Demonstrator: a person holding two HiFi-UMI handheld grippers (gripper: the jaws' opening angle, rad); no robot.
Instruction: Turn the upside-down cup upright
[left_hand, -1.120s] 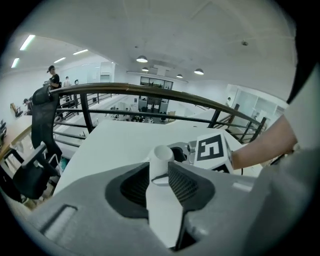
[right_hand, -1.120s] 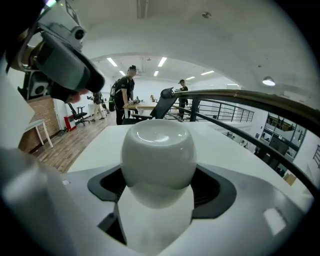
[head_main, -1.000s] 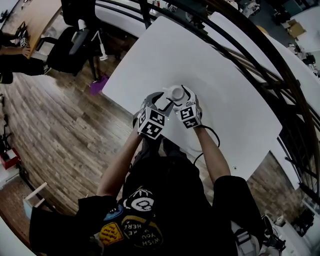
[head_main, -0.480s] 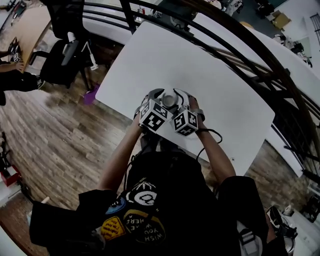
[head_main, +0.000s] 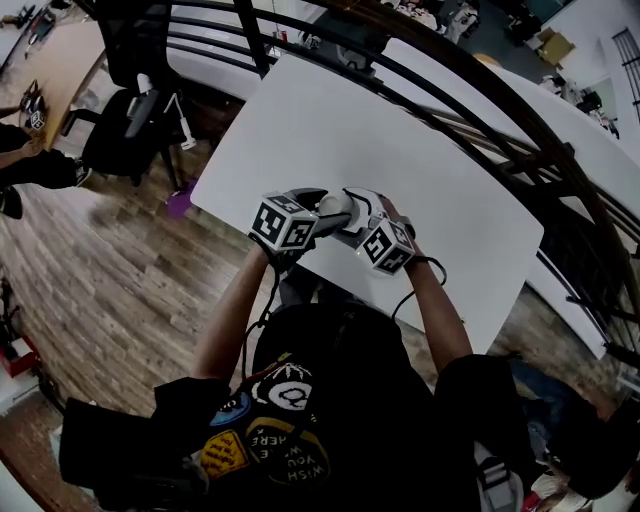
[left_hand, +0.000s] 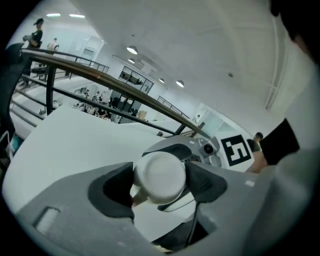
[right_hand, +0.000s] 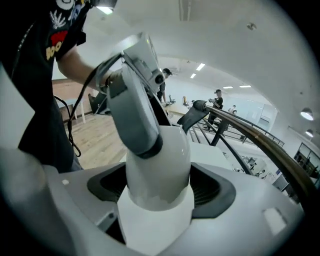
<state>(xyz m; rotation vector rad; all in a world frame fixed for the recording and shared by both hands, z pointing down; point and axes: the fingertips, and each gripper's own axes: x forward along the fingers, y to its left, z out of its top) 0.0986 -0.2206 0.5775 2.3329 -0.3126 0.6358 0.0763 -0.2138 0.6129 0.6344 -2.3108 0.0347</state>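
Wood-plank floor (head_main: 100, 300) flanks the person's dark printed shirt (head_main: 330, 400) at the bottom of the head view. Both bare forearms reach forward from it and meet over the near edge of the white table (head_main: 400, 130). Between the two tools is the white cup (head_main: 337, 208), lifted off the tabletop and lying on its side, neither upside down nor upright. The right gripper (right_hand: 159, 190) is clamped on the cup's wider part, with its ribbed pads (right_hand: 210, 192) pressing in from both sides and the closed end pointing away from it. The left gripper (left_hand: 160, 184) meets the cup from the opposite side. Its jaws have just swung wide and then drawn in a little. The cup's round flat end sits between them, and both dark pads (left_hand: 205, 182) appear to lie against it. Beyond the table a dark curved railing (head_main: 480, 90) sweeps across, and a black office chair (head_main: 125, 120) stands on the floor at the far left.
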